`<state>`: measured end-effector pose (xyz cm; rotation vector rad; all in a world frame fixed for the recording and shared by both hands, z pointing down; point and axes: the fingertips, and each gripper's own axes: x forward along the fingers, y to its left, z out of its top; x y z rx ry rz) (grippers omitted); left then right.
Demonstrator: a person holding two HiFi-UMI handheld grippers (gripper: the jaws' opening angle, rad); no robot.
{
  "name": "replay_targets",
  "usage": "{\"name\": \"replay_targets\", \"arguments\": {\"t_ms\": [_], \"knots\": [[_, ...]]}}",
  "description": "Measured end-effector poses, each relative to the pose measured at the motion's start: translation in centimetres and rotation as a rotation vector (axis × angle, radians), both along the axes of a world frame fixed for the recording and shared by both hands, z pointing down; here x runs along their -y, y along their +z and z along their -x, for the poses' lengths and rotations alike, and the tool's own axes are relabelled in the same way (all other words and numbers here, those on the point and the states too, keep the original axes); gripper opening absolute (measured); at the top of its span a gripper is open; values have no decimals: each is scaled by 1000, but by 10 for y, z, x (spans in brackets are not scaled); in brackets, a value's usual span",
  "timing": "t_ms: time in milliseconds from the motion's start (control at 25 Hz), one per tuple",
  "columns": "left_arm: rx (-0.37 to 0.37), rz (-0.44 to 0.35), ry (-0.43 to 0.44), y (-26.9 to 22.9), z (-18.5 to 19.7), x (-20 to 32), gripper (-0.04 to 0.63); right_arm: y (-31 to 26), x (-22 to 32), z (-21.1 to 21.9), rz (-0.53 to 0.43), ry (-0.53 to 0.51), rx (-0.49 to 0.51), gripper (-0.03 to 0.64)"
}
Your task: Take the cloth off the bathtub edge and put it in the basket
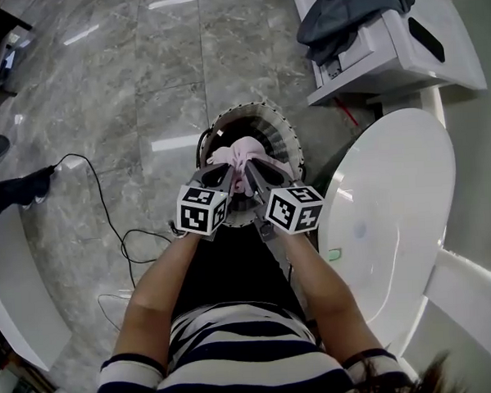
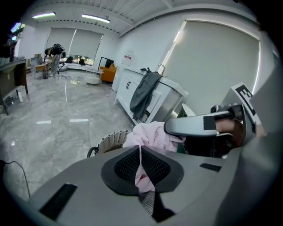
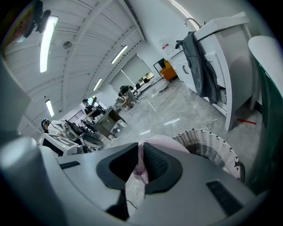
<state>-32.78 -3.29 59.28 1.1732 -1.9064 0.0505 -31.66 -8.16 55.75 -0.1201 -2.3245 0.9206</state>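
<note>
Above wicker basket (image 1: pixel 286 132), pink cloth (image 1: pixel 242 154) pinched by left gripper (image 2: pixel 140 155) and right gripper (image 3: pixel 139 162).

A glossy grey marble floor (image 1: pixel 141 82) runs through a long, open room. It mirrors the strip lights (image 2: pixel 95 18) set in a white beamed ceiling (image 3: pixel 88 48), and a thin black cable (image 1: pixel 104 203) snakes across it. Along one side stands a white cabinet (image 1: pixel 402 56) with a dark grey garment (image 1: pixel 346 10) draped over its top, next to a wide pale blind (image 2: pixel 216 66). At the far end are bright windows (image 2: pixel 73 42), an orange chair (image 2: pixel 108 73) and some desks (image 3: pixel 106 121).
</note>
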Motion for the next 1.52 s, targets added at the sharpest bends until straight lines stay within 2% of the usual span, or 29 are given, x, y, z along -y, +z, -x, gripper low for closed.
{"name": "replay_targets", "arguments": {"t_ms": [320,600,840,960,1040,1200,1360,1520], "knots": [[-65,118,44,53,-19,-21,23,58,-11,-18,-55,-48,-133,57],[-126,218,91,88,-43,-34,24,97,-8,-52,-80,-23,-266,57],[-80,340,121,103,-46,-46,25,117,-6,-70,-110,-8,-354,60],[-36,365,109,98,-43,-49,25,116,-7,-74,-121,-5,-357,60],[-27,356,123,95,-43,-47,25,114,-8,-74,-116,-7,-354,60],[-67,296,121,86,-46,-44,23,107,-9,-75,-99,8,-338,58],[-124,181,67,67,-46,-42,23,97,-8,-77,-88,40,-312,48],[-135,69,27,38,-46,-45,23,83,-6,-80,-85,85,-276,40]]}}
